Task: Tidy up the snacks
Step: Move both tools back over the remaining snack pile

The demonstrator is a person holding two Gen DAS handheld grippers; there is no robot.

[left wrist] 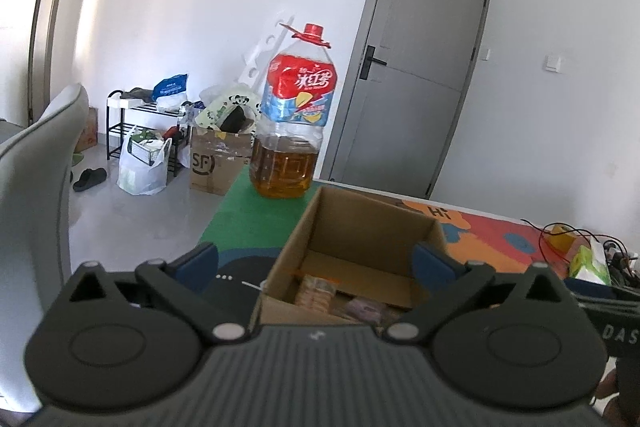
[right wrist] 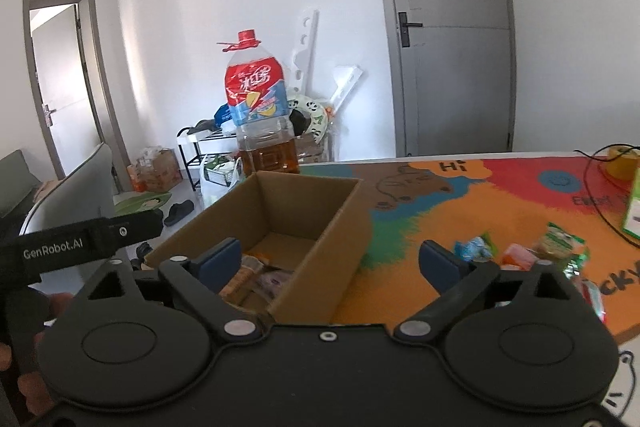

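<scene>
An open cardboard box (left wrist: 360, 223) (right wrist: 320, 203) stands on the colourful table mat, with wrapped snacks (left wrist: 320, 291) (right wrist: 256, 279) lying on its floor. My left gripper (left wrist: 316, 261) hovers at the box's near rim, jaws wide open and empty. My right gripper (right wrist: 332, 261) is open too, its left finger over the box's near corner and its right finger over the mat. Several loose snack packets (right wrist: 520, 251) lie on the mat to the right of the box.
A large bottle of amber liquid with a red cap (left wrist: 294, 115) (right wrist: 260, 115) stands just behind the box. Cables and a green carton (left wrist: 588, 255) sit at the table's right. A grey chair (left wrist: 36, 163) is at the left. The other gripper's strap (right wrist: 80, 243) shows at the left.
</scene>
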